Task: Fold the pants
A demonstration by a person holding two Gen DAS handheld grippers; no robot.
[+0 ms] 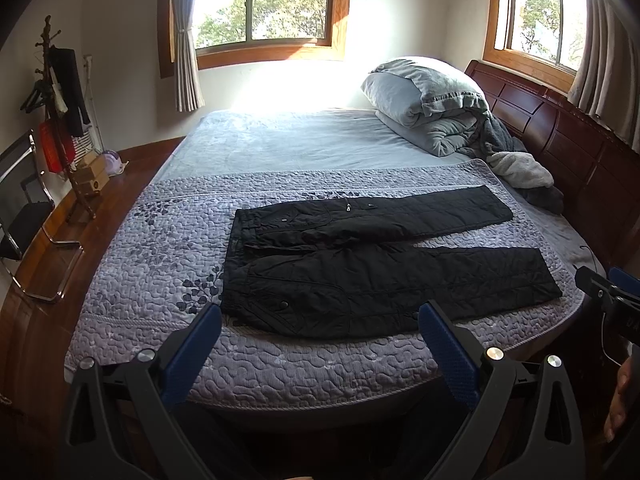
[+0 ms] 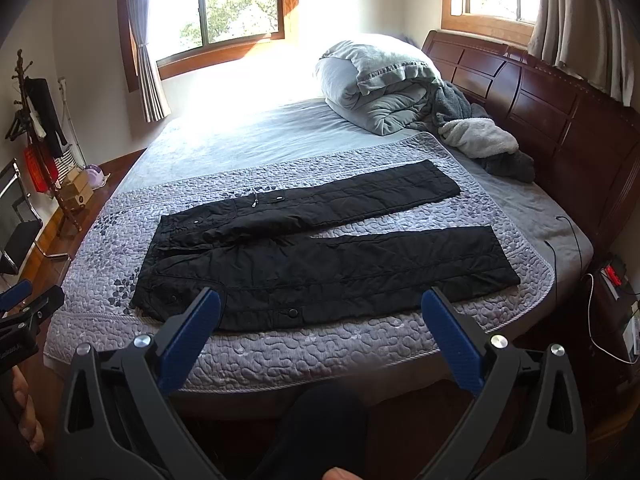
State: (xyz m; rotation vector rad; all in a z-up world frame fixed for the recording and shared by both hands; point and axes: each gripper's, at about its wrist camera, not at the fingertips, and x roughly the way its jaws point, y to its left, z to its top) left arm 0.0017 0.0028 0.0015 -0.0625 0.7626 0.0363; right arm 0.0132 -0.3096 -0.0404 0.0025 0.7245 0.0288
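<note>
My left tongs wide open, holding nothing, up off bed. My right tongs wide open too, holding nothing. Both point at black pants. Pants lie flat on purple blanket, near front edge of bed. Top of pants on left, two legs spread apart to right. Grey bedding heap far back by brown headboard. Coat rack at left wall.
</note>
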